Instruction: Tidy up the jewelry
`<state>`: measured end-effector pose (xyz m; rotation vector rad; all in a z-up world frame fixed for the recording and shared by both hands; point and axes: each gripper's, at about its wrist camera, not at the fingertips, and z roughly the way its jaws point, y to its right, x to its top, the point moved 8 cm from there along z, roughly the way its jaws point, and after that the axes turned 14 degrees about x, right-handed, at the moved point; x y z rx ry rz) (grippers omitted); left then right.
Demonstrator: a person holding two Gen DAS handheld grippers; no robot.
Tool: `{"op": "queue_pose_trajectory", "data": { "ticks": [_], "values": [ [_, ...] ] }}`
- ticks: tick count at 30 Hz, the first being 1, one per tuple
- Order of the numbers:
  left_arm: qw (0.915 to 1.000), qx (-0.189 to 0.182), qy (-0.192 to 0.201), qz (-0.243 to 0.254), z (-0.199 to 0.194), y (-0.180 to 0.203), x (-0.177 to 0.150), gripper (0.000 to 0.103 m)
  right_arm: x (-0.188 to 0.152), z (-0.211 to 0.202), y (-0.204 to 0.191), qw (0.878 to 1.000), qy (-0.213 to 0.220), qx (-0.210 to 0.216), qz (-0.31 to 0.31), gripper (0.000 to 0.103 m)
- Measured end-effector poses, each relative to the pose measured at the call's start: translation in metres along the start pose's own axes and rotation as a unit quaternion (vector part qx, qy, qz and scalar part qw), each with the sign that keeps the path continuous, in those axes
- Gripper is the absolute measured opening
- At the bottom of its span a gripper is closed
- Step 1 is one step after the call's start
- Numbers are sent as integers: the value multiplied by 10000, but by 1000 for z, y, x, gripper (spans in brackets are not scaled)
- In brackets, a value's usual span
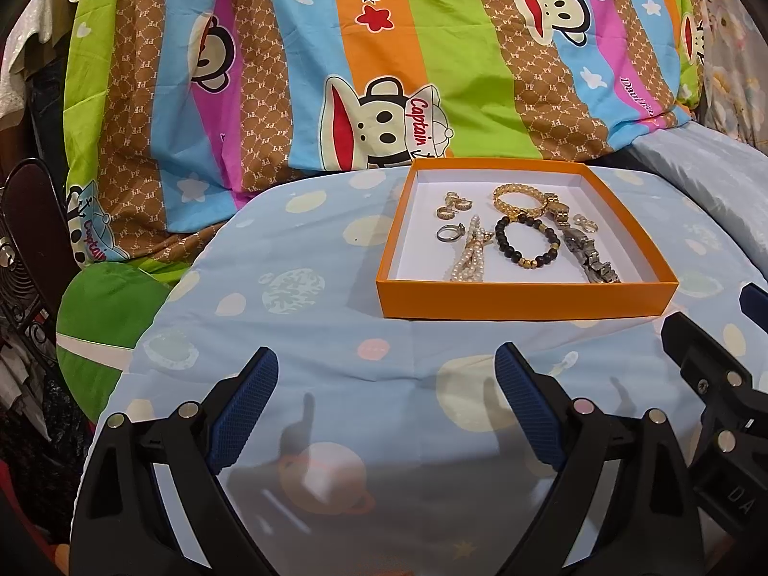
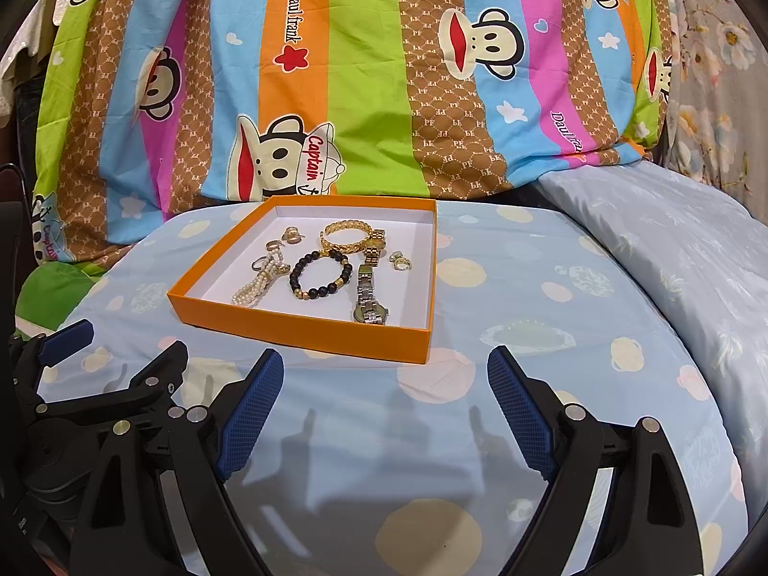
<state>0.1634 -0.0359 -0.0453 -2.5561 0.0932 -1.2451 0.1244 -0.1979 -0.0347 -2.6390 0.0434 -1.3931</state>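
An orange box [image 1: 523, 297] [image 2: 297, 331] with a white floor sits on the light blue cloth ahead of both grippers. Inside lie a gold chain bracelet [image 1: 521, 196] [image 2: 346, 235], a black bead bracelet [image 1: 525, 240] [image 2: 319, 274], a pearl strand [image 1: 468, 254] [image 2: 257, 283], a silver watch [image 1: 588, 252] [image 2: 368, 305], a gold watch [image 2: 375, 245] and several rings [image 1: 451, 206] [image 2: 288, 237]. My left gripper [image 1: 386, 374] stands open and empty, short of the box. My right gripper [image 2: 384, 374] is also open and empty, near the box's front corner.
The blue planet-print cloth [image 1: 312, 326] [image 2: 552, 336] covers a rounded surface that drops off at the left and right. A striped cartoon-monkey sheet [image 1: 336, 72] [image 2: 384, 72] hangs behind the box. A dark fan grille [image 1: 24, 259] stands at the far left.
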Motion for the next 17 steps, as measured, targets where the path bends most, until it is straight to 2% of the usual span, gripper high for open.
{"op": "queue_pose_trajectory", "data": {
  "ticks": [17],
  "values": [
    [10000,38,-3,-6,1,-3,-1,89,-1,0,1,10000,-7,-14,17,86]
  ]
}}
